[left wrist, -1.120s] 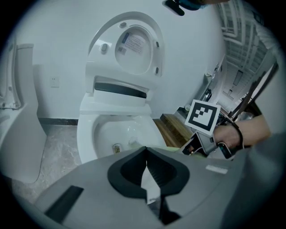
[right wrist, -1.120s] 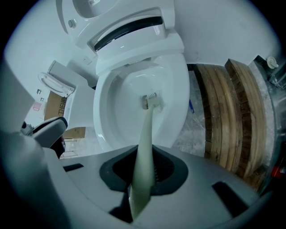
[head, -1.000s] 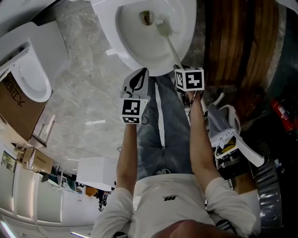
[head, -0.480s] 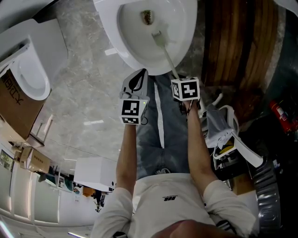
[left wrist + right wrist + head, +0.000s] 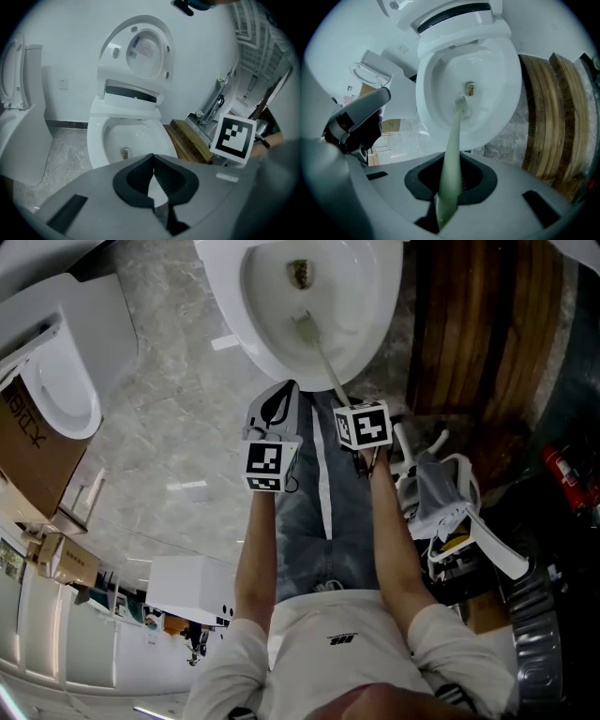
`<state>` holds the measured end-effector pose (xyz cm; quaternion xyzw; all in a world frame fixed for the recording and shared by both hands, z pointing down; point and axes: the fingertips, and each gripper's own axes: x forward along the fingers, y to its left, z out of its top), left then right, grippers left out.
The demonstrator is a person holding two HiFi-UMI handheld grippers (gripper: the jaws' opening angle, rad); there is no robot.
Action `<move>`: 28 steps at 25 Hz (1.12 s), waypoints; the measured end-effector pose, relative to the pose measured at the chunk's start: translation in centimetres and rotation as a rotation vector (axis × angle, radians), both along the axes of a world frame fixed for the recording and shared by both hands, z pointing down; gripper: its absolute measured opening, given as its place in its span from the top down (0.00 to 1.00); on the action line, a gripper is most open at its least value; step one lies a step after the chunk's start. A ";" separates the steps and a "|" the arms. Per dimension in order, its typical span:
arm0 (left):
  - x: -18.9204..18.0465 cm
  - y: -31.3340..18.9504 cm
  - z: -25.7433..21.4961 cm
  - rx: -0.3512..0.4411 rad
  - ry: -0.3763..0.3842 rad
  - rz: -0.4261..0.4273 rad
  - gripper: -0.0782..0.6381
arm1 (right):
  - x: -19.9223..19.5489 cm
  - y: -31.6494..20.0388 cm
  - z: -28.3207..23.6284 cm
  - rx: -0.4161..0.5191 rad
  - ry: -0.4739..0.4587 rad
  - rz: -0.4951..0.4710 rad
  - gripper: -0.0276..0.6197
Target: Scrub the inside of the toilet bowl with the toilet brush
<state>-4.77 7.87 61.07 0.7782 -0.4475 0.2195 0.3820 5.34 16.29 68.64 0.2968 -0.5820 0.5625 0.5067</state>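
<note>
Right tool [image 5: 450,187]: jaws clamped on the pale green handle of the toilet brush [image 5: 453,140]. The bristle head [image 5: 461,104] lies against the inner wall of the toilet bowl [image 5: 436,79], just below the soiled outlet [image 5: 470,88] near frame centre. In the head view the bristle head has slid over the last second from beside the outlet, upper right of the basin, down toward the near wall. The right tool has drawn back left and down with it. This is judged one pulling stroke of a scrub under way, the outlet stain not yet cleared. Left tool [image 5: 153,180]: jaws together, empty, at lower centre, outside the near rim.
</note>
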 end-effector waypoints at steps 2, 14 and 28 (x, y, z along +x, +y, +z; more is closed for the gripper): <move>-0.2 0.0 0.1 -0.003 0.000 -0.002 0.88 | -0.7 -0.3 0.1 0.001 -0.010 -0.007 0.89; -0.8 -0.3 0.6 -0.010 0.002 -0.012 0.88 | -2.9 -3.3 1.8 0.015 -0.042 -0.025 0.89; -1.4 -1.1 1.5 -0.023 0.003 0.002 0.88 | -2.3 -6.6 4.7 -0.005 0.000 0.011 0.89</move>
